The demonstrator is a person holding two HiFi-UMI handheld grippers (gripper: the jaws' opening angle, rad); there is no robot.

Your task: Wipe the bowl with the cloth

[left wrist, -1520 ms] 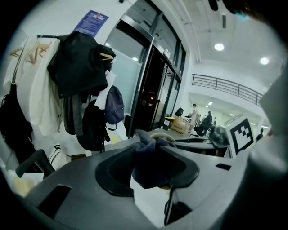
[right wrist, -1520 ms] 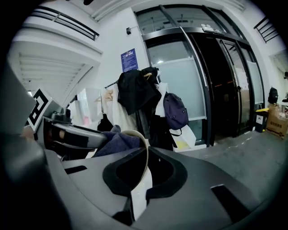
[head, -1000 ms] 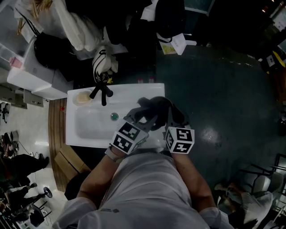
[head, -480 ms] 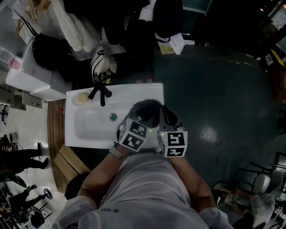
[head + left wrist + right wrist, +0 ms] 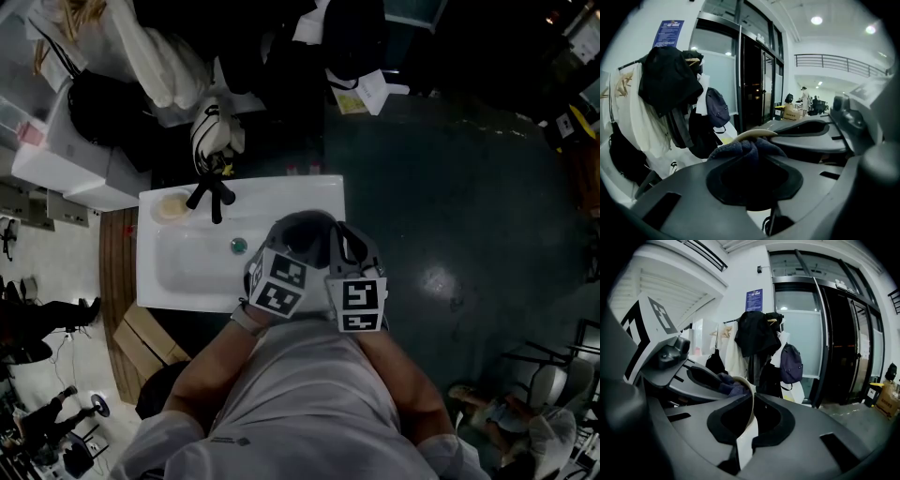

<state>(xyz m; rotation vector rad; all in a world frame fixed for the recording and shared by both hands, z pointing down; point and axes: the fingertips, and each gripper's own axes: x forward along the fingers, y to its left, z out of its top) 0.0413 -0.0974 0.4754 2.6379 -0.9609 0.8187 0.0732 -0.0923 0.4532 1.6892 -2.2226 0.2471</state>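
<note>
Dark blue cloth (image 5: pixel 740 151): bunched into a wad and pinched in the left gripper (image 5: pixel 754 161); its folds lay against the bowl (image 5: pixel 756 132), right under the pale rim.
Bowl: pale, thin-walled, held up on edge — its wall ran straight between the pads of the right gripper (image 5: pixel 753 408). In head view it showed as a grey round shape just beyond both grippers, over the right end of the sink (image 5: pixel 187 272); whether it touched the basin couldn't be told.
Left gripper: jaws drawn in narrow, the gap packed w/ fabric, cloth gripped.
Right gripper: jaws narrow too, clamped on the bowl wall, one pad each side.
Grippers together: side by side & very close in head view, both pointing away from the person (image 5: pixel 309 394).
Sink: white, rectangular; black tap (image 5: pixel 211 195) at the far edge, small drain (image 5: pixel 239 245) near the middle, a yellowish item (image 5: pixel 173 206) on the rim left of the tap — too small to identify.
Floor (image 5: pixel 450 187): dark green, glossy, to the right of the sink.
Background: coats (image 5: pixel 668 86) & bags hung beyond the sink, a dark backpack (image 5: pixel 791 364) among them, a blue notice (image 5: pixel 753 299) on the white wall above, glass doors (image 5: pixel 843 343) to the right.
</note>
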